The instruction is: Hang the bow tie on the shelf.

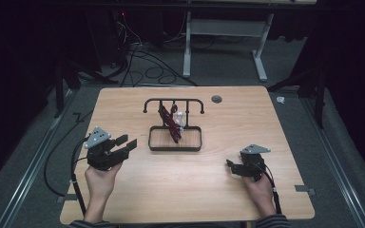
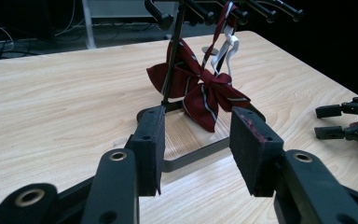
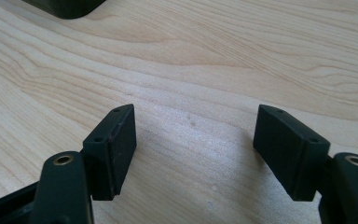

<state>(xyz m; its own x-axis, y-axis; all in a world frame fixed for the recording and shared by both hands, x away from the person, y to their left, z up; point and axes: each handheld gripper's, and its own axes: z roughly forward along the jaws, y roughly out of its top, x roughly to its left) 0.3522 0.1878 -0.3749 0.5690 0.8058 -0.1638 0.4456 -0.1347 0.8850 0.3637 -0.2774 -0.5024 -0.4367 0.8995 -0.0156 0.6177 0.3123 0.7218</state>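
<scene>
High view is showing the dark red striped bow tie (image 1: 170, 124) hanging on the black metal rack (image 1: 175, 142) mid-desk, its long axis hanging down toward the tray. The left tool (image 1: 128, 142) is sitting nearer, jaws wide and empty, pointing right at it; the right tool (image 1: 229, 166), also wide and empty, is resting near the desk's right edge.

1. The surface (image 1: 138, 190) looks like pale wood or wood laminate with a clear grain, smooth, with a light sheen where the lamp falls on it.
2. The rack (image 2: 173, 56) looks like black metal rod with a slight gloss, and its tray rim (image 2: 191, 156) is the same dark material.
3. The bow tie (image 2: 200, 93) is dark red cloth with thin pale stripes, soft and matt.
4. The left claw (image 2: 196, 154) has matt black pads (image 2: 256, 149), faintly rough, scuffed reddish along one edge.
5. The right claw (image 3: 196, 149) has the same matt black, plastic-like arms with brass-coloured rivets (image 3: 63, 160).
6. The floor (image 1: 24, 156) is grey carpet, rough.
</scene>
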